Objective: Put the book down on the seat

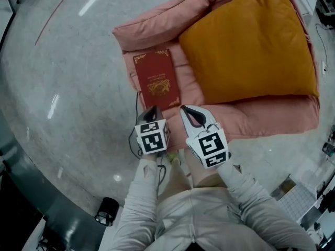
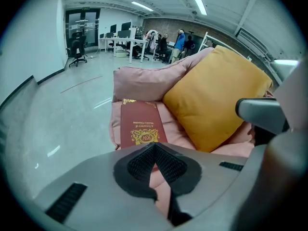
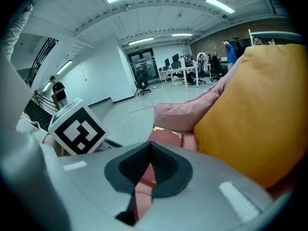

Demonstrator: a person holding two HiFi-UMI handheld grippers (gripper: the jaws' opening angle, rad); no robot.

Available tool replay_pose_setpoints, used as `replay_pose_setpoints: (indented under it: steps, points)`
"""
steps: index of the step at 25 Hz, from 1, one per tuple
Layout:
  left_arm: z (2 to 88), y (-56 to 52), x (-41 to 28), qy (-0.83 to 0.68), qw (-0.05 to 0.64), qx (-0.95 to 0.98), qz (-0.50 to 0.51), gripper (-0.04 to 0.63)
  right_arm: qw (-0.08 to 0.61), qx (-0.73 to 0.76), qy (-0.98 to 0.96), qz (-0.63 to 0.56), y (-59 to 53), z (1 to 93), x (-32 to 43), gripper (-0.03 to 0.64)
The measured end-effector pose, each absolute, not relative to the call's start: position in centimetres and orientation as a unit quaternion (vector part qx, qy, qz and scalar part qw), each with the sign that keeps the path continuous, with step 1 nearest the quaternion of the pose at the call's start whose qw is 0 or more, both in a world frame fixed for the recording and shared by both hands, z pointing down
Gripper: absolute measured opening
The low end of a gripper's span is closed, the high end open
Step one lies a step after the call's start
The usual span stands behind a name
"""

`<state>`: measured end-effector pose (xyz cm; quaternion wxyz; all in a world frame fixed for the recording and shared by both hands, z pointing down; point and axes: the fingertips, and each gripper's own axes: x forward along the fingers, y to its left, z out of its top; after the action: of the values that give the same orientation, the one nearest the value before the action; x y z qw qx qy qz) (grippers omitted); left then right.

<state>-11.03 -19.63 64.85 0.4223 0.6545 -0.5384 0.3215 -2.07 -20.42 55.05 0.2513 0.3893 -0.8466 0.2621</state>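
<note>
Floor (image 1: 63, 88) on the far left of both grippers: pale, glossy. A black round object (image 1: 107, 211) sits on it behind and left of the left gripper, and a thin dark cable (image 1: 137, 119) runs along just left of it.

Left gripper (image 1: 153, 107) (image 2: 154, 146): jaws together, pads meeting at the tip, nothing between them. Its marker cube (image 1: 153, 137) faces up.

Book (image 1: 157, 79) (image 2: 140, 124) (image 3: 167, 137): red with gold ornament, lying flat and cover up on the front-left part of the seat (image 1: 152, 30). It's just ahead of the left gripper's tip, and ahead and to the left of the right gripper. No jaw is on it.

Right gripper (image 1: 186, 109) (image 3: 150, 146): just beside the left one, at the seat's near edge. Jaws together, pads meeting at the tip, empty. Its marker cube (image 1: 213, 148) faces up.

Seat is a pink padded lounger with a raised rim. An orange cushion (image 1: 251, 46) (image 2: 216, 95) (image 3: 260, 114) fills its right part, ahead and to the right of both grippers, just beside the book's right edge. Can't tell whether cushion and book touch.

Behind the grippers, light sleeves (image 1: 141, 203) lead back to the person.
</note>
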Motion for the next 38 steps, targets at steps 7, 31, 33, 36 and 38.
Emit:
replay_pose_setpoints:
  steps: [7, 31, 33, 36, 38]
  points:
    - [60.7, -17.7, -10.8, -0.535, 0.410, 0.668, 0.316, 0.006, 0.254, 0.385, -0.853, 0.245, -18.6, 52.9, -2.0, -0.002]
    - [50.2, -11.4, -11.7, -0.537, 0.372, 0.708, 0.269, 0.006, 0.246, 0.363, -0.876, 0.203, -12.3, 46.3, -3.7, -0.002]
    - [49.8, -10.9, -11.8, -0.537, 0.370, 0.709, 0.267, 0.006, 0.246, 0.360, -0.877, 0.202, -11.7, 46.0, -3.9, -0.002]
    - [49.3, -10.2, -12.0, -0.539, 0.366, 0.711, 0.265, 0.006, 0.248, 0.354, -0.880, 0.196, -11.0, 45.6, -4.2, -0.002]
    - [49.0, -9.9, -12.1, -0.540, 0.364, 0.712, 0.264, 0.006, 0.250, 0.352, -0.881, 0.194, -10.6, 45.4, -4.3, -0.002]
